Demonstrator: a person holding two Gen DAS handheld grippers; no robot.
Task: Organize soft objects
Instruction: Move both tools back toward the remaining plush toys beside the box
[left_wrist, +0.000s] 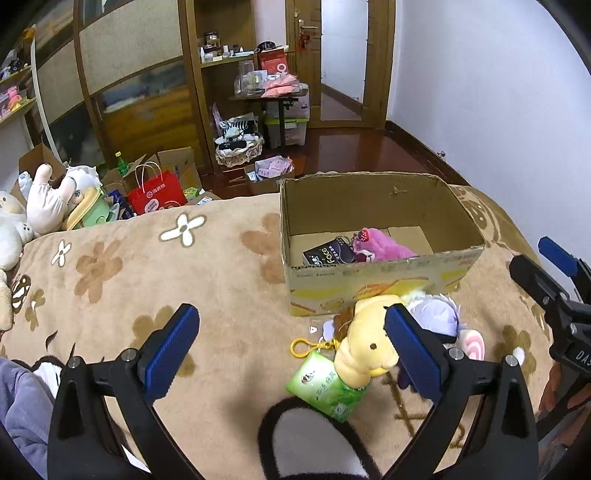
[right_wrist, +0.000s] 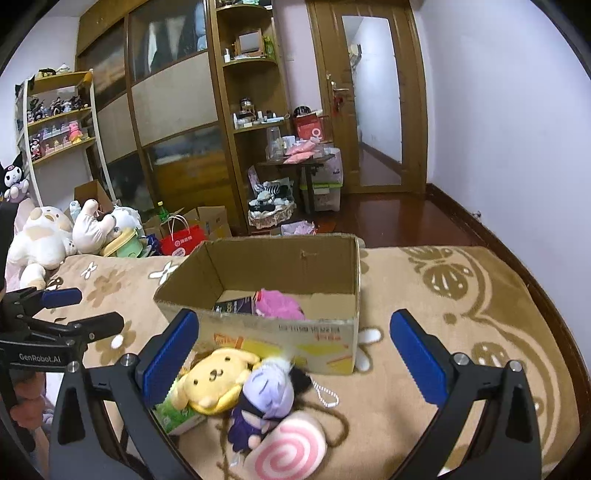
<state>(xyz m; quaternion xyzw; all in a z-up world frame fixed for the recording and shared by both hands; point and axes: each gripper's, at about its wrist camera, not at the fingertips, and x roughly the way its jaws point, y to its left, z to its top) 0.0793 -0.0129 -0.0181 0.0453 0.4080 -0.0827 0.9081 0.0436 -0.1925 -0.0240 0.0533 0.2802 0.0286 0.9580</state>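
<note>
An open cardboard box (left_wrist: 384, 275) (right_wrist: 280, 332) stands on the flowered bed cover and holds a pink plush (left_wrist: 382, 245) (right_wrist: 279, 304) and a dark packet (left_wrist: 328, 254). In front of it lie a yellow dog plush (left_wrist: 364, 341) (right_wrist: 216, 380), a purple-haired doll (left_wrist: 437, 314) (right_wrist: 264, 398), a pink swirl plush (left_wrist: 472, 345) (right_wrist: 288, 448) and a green tissue pack (left_wrist: 327, 386) (right_wrist: 177, 415). My left gripper (left_wrist: 291, 350) is open and empty, with the yellow plush by its right finger. My right gripper (right_wrist: 295, 354) is open and empty above the pile.
Large plush toys (left_wrist: 46, 195) (right_wrist: 40, 236) lie at the bed's far left. A red paper bag (left_wrist: 157, 195) and cartons stand on the floor beyond. A black and white plush (left_wrist: 314, 443) lies near the left gripper. A wardrobe, shelves and door stand behind.
</note>
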